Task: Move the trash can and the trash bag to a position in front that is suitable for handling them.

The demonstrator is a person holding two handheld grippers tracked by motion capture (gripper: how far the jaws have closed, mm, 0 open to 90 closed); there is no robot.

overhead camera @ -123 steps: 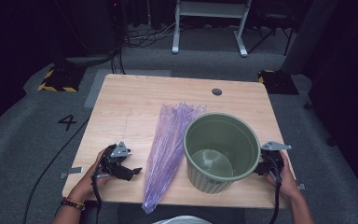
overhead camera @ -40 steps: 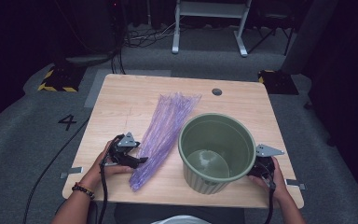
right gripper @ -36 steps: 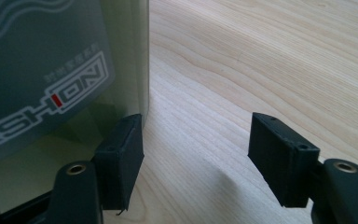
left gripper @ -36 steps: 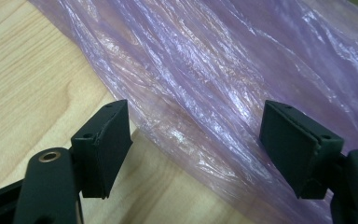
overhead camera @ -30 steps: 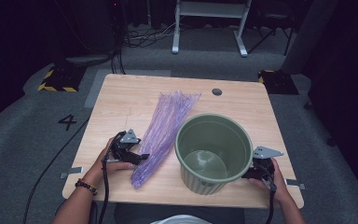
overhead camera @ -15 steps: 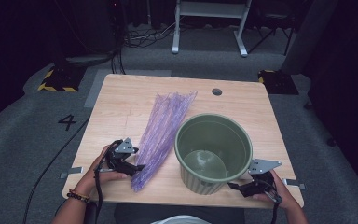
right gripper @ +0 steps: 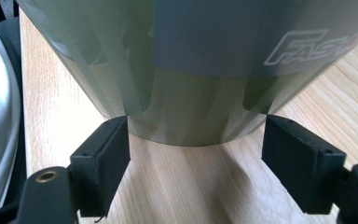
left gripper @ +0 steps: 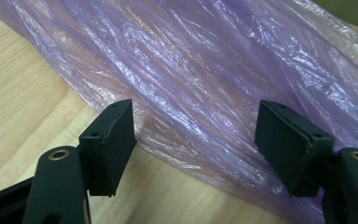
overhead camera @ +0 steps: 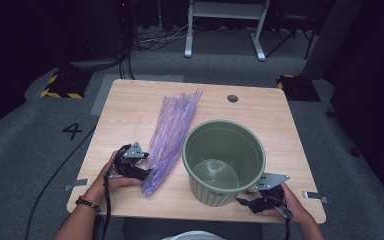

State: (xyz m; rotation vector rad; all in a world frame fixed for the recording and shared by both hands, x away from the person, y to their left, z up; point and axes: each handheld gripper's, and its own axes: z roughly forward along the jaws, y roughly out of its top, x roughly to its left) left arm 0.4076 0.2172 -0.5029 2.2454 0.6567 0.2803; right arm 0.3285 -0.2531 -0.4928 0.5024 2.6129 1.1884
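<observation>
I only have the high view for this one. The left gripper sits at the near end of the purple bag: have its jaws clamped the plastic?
Observer: Not yet. In the left gripper view the left gripper is open; its jaws have just been closing and straddle the purple bag without pinching it.
Reviewer: And the right one, down by the bin?
Observer: The right gripper is open too. Its jaws have just been opening, and they stand either side of the green bin's base, low on the table.
Reviewer: Any marking on the bin's wall?
Observer: Yes, white lettering beginning "FAS" on a grey band.
</observation>
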